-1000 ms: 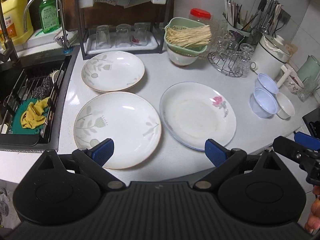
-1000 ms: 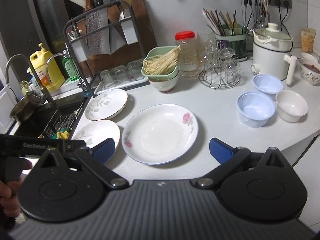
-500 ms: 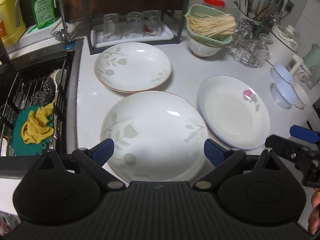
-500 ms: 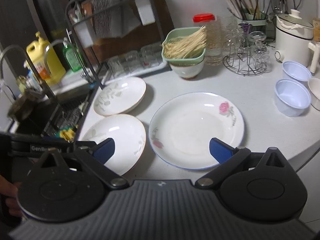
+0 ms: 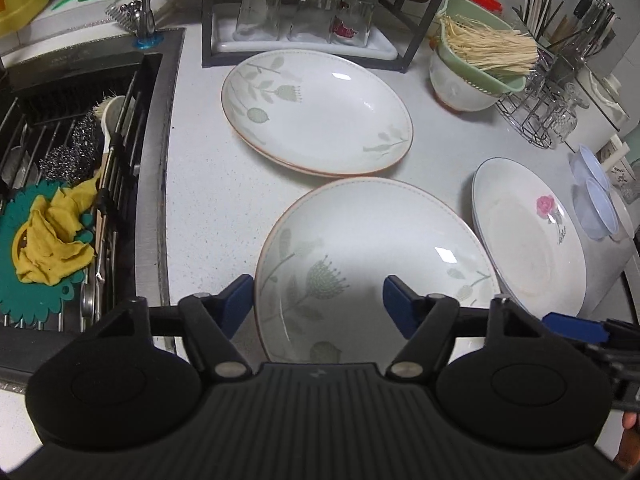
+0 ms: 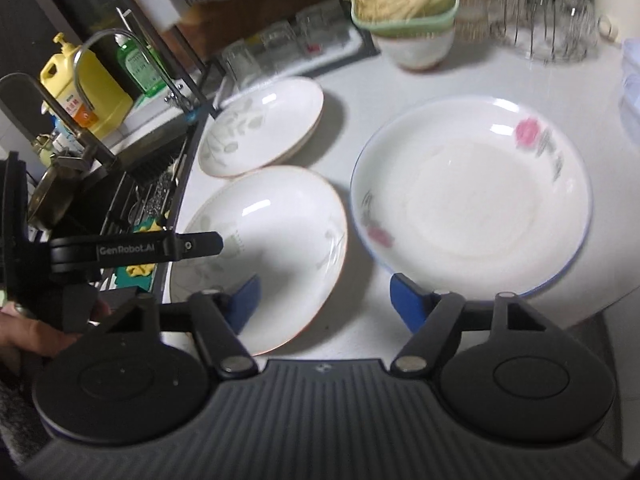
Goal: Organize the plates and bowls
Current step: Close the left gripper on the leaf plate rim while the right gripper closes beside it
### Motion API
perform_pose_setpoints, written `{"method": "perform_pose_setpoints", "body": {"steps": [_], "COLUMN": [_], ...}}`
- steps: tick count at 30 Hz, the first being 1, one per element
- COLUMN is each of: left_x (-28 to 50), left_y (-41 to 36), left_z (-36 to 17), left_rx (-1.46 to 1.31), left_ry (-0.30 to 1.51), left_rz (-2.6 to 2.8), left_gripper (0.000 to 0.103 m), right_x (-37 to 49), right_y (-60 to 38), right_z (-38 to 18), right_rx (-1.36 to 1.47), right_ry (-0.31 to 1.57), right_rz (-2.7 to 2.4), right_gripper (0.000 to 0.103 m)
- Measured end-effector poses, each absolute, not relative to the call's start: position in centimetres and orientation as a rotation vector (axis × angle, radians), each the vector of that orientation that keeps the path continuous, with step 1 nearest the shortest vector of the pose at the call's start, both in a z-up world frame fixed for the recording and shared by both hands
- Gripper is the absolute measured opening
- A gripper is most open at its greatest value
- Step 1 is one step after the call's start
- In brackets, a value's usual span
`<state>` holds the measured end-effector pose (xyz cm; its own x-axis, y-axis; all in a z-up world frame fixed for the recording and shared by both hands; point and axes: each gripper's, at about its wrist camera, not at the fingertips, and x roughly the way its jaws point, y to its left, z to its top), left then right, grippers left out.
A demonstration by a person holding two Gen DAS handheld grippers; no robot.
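Both tools have dropped toward the plates, jaws just narrowed but apart, gripping nothing.
Left view: left tool (image 5: 318, 304) straddles the near leaf plate's (image 5: 376, 268) left rim; stems point away. Right view: right tool (image 6: 324, 300) sits between it and the rose plate (image 6: 472, 200) on the worktop (image 6: 360, 324).

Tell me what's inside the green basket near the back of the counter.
The green basket holds a bundle of pale straw-like sticks that stick out over its rim. It sits in a white bowl; the basket's bottom is hidden.
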<state>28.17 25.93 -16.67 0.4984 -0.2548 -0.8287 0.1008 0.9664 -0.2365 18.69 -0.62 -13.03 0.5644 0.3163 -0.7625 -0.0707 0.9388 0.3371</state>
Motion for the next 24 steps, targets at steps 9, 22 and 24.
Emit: {"method": "perform_pose_setpoints", "body": {"steps": [9, 22, 24], "left_x": [29.4, 31.5, 31.9], "left_y": [27.4, 28.2, 28.7], "left_z": [-18.3, -19.3, -19.5], "left_rx": [-0.195, -0.208, -0.247], "left_ry": [1.037, 1.08, 1.093], "left_rz": [-0.272, -0.362, -0.378], "left_gripper": [0.049, 0.041, 0.041], "right_x": [20.9, 23.2, 23.4], "right_y": [0.6, 1.0, 0.6], "right_z": [-14.3, -16.5, -16.7], "right_rx": [0.32, 0.33, 0.363], "right_ry": [0.994, 1.08, 1.08], "right_rz": [0.194, 0.15, 0.152], "right_gripper": [0.035, 0.021, 0.02]}}
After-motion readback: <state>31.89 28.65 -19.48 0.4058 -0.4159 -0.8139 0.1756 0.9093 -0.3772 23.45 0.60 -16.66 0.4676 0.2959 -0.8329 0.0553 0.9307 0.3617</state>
